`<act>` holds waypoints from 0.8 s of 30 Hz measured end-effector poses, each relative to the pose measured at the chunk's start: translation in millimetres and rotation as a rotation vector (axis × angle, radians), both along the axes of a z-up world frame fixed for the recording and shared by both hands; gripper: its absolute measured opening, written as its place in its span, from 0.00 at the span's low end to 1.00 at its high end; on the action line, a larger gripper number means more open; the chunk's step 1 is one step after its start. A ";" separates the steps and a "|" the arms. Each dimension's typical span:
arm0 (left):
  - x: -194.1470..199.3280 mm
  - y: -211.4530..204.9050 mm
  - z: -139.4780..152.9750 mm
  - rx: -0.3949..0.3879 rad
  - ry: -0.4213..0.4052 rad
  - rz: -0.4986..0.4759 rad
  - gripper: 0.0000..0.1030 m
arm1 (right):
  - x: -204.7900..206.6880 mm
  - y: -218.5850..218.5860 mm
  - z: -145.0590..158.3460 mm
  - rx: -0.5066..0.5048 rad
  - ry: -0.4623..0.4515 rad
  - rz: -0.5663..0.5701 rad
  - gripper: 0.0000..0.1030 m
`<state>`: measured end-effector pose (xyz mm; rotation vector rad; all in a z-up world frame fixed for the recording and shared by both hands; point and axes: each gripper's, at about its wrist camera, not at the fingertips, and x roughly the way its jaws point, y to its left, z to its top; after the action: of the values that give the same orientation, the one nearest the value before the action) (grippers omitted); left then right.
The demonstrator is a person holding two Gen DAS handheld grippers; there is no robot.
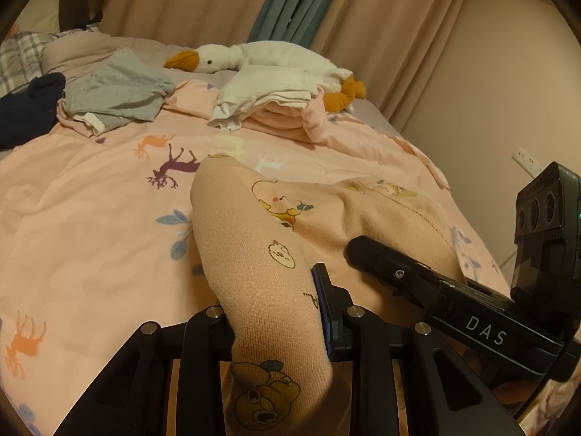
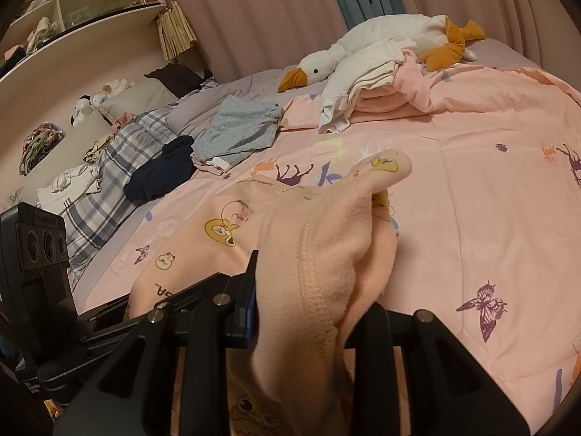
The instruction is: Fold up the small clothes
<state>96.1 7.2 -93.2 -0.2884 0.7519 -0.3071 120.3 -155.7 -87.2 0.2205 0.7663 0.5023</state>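
A small peach garment (image 1: 254, 239) printed with cartoon bears lies raised over the pink bedspread (image 1: 90, 218). My left gripper (image 1: 279, 327) is shut on a fold of it, which bulges up between the fingers. The right gripper's finger (image 1: 399, 272) reaches in from the right onto the same garment. In the right wrist view the garment (image 2: 319, 247) shows its fleecy inside and a seam, and my right gripper (image 2: 308, 312) is shut on that bunched edge. The left gripper's body (image 2: 40, 247) stands at the left.
At the far side lie a grey garment (image 1: 120, 91), a dark navy garment (image 1: 29, 105), a white and pink folded pile (image 1: 268, 105) and a plush goose (image 1: 261, 58). Curtains hang behind. A plaid blanket (image 2: 109, 167) and shelves (image 2: 72, 3) are at the left.
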 end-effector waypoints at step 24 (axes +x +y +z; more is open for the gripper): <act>18.0 6.5 -52.4 0.009 0.198 -0.009 0.27 | 16.9 14.5 -49.2 -0.104 0.148 0.022 0.28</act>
<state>114.1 13.8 -145.7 -0.3095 0.9500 -0.2865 137.2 -141.2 -136.3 0.1538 0.9377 0.4695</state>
